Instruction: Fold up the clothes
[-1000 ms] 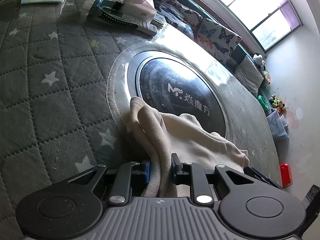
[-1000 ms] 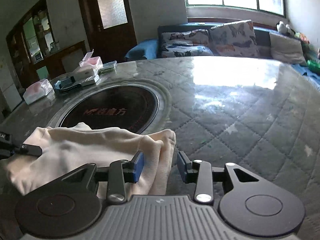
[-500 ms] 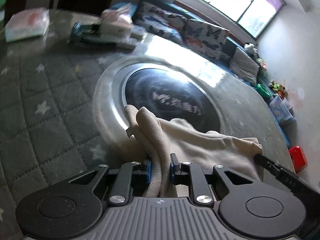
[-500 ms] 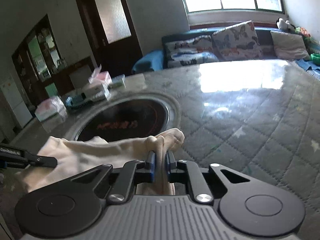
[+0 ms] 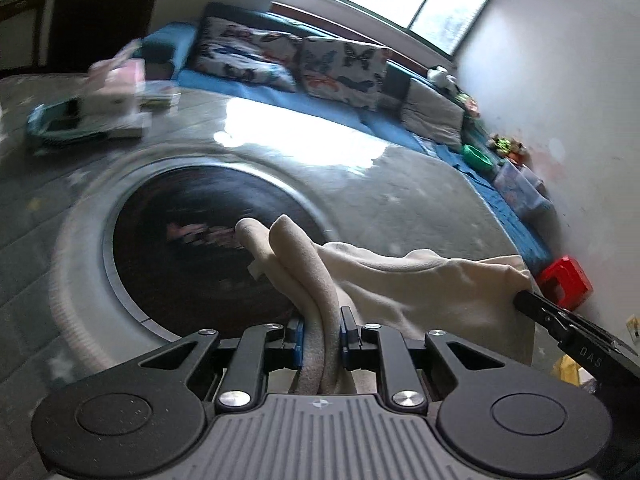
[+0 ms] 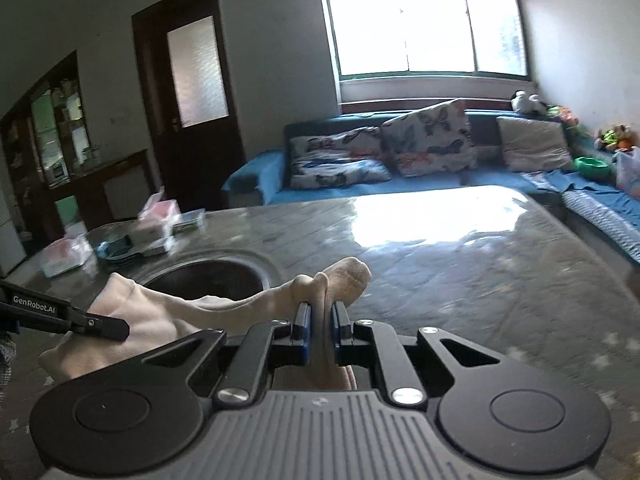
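While both grippers clamp it, the cream garment [image 5: 420, 280] hangs stretched between them above the quilted table [image 6: 480, 260]. Left gripper [image 5: 320, 328] pinches a rolled edge; right gripper [image 6: 320, 320] pinches the opposite bunched edge. Dark round inset [image 5: 192, 248] sits below, tissue box [image 6: 156, 220] far back.

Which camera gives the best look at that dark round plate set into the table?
The left wrist view: the dark round plate shows almost whole, though blurred. The right wrist view catches only a sliver behind the cream garment.
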`<state>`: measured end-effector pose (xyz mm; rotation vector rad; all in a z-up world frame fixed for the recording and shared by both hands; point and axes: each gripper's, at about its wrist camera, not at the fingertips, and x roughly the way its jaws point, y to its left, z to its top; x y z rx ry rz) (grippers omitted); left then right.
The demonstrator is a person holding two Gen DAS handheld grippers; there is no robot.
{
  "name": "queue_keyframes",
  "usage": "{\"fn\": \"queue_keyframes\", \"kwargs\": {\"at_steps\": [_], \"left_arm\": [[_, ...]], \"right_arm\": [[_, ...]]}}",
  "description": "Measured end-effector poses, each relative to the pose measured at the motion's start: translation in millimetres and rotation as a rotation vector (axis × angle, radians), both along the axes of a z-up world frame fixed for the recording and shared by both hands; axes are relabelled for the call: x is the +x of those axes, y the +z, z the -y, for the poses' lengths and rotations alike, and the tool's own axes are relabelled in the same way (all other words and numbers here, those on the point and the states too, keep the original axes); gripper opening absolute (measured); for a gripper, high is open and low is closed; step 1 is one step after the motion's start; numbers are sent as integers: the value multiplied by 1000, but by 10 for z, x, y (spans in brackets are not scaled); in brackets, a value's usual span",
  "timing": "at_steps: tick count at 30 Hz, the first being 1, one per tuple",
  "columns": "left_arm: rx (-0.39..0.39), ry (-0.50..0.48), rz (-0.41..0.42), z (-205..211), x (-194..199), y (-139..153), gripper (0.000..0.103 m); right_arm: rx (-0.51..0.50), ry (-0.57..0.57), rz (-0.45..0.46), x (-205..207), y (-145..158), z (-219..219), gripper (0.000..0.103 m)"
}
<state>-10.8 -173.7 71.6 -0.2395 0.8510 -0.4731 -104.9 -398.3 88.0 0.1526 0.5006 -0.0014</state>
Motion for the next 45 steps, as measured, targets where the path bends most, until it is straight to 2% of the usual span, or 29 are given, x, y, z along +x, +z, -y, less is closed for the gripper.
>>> {"fn": "queue_keyframes", "kwargs": {"at_steps": [9,21,31,45], "left_arm": [[33,-97,28,694,236,24,18],[64,-190,28,1321,438,-86,18],[110,-204,6,1431,478,-234,18],[161,-194,-28,1383,497,-378,23]], "right_arm": [[-43,-120,1,-81,104,466,9],[-47,-227,-39,-91,-23,898,9],[-46,-260,-94,-72,-276,1024,9],[-72,-279,-137,-12,-385,1041,11]]}}
